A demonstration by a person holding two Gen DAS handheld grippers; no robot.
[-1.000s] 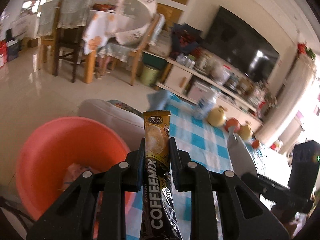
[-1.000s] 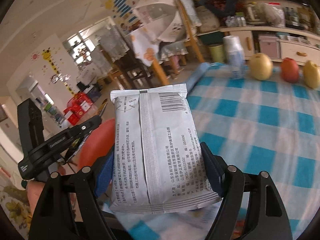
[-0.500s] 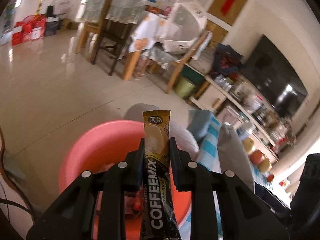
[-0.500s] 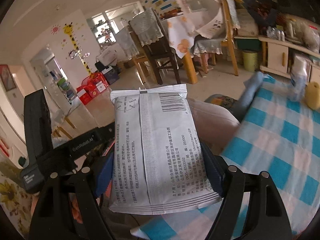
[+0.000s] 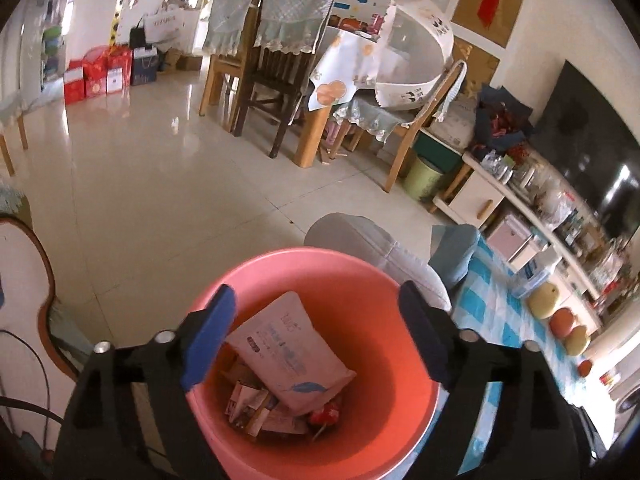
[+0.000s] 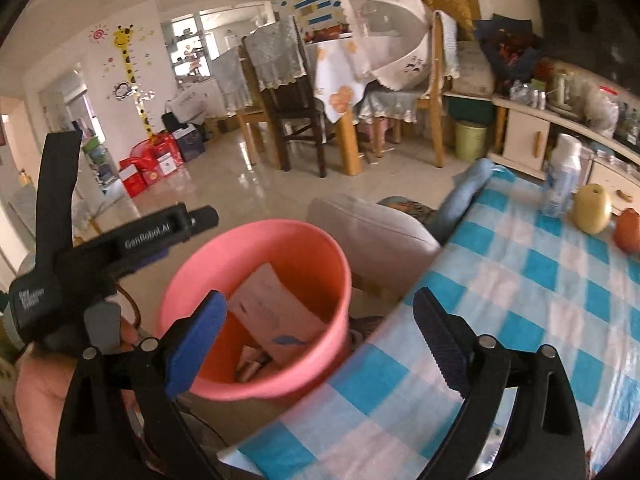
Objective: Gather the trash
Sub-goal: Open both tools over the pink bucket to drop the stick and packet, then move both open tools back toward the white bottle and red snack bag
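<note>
We note a glossy tiled floor (image 5: pixel 152 200) under both tools. The left tool (image 5: pixel 316 336) and right tool (image 6: pixel 320 336) are opening, nothing between them. Wrappers (image 5: pixel 288 356) lie in the pink bucket (image 5: pixel 404 364) beside the checked table (image 6: pixel 520 300); dining chairs (image 5: pixel 280 68) beyond.

Bucket (image 5: pixel 360 272) mouth open from above, half-full w/ wrappers (image 5: pixel 288 356); table edge (image 6: pixel 400 320) & cushion (image 6: pixel 372 228) crowd its right.
</note>
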